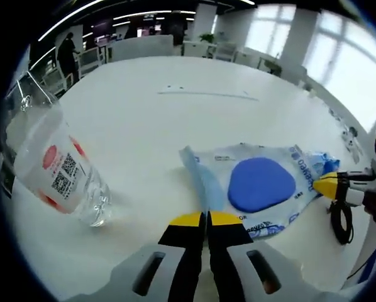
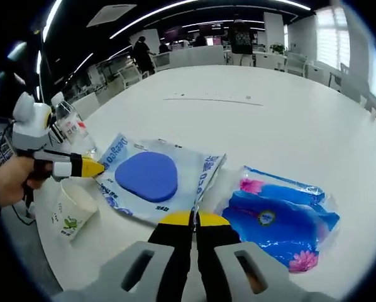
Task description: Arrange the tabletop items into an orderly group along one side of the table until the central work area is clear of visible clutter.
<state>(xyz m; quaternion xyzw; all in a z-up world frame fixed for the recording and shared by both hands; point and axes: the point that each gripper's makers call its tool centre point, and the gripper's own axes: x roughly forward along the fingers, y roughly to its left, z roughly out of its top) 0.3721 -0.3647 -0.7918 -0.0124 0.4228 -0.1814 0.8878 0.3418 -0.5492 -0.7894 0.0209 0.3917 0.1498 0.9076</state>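
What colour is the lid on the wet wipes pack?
Solid blue, on the mostly white wet wipes pack; clearest in the right gripper view.

The far table lies open; wipes pack, blue packet, bottle and cup crowd the near edge.

Wipes pack lies flat beside the blue packet, with bottle and paper cup on their sides.
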